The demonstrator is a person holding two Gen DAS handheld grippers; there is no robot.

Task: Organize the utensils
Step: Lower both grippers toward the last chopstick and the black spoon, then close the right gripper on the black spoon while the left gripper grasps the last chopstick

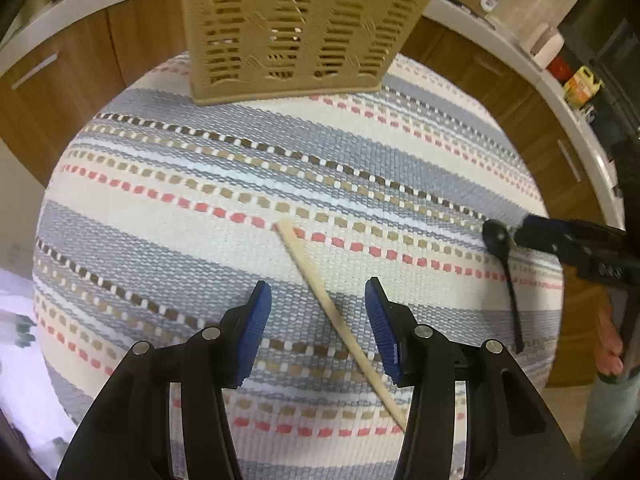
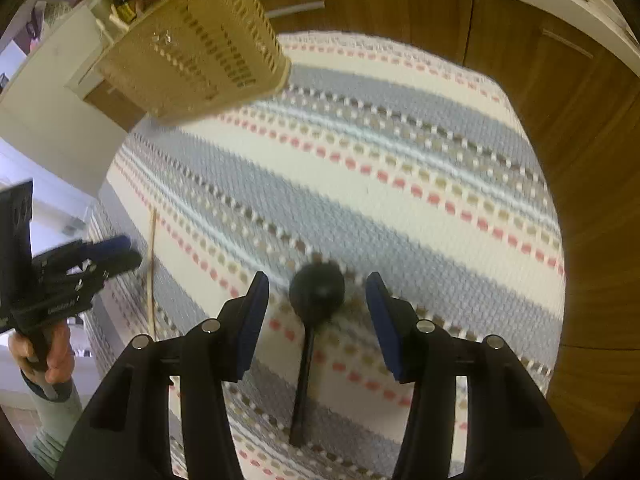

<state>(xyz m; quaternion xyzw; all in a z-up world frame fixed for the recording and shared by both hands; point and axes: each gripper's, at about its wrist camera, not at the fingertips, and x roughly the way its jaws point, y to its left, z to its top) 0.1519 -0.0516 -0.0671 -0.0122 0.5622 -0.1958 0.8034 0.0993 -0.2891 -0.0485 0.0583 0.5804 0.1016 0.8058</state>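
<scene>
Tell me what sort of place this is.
Most likely a home kitchen: wooden cabinets under a white countertop, a beige slotted utensil basket, and a black spoon on a striped woven tablecloth.

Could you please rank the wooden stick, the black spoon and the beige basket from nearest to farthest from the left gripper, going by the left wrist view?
From the left gripper:
1. Wooden stick, lying slantwise between its open fingers.
2. Black spoon, off to the right by the right gripper.
3. Beige basket, at the cloth's far edge.
</scene>
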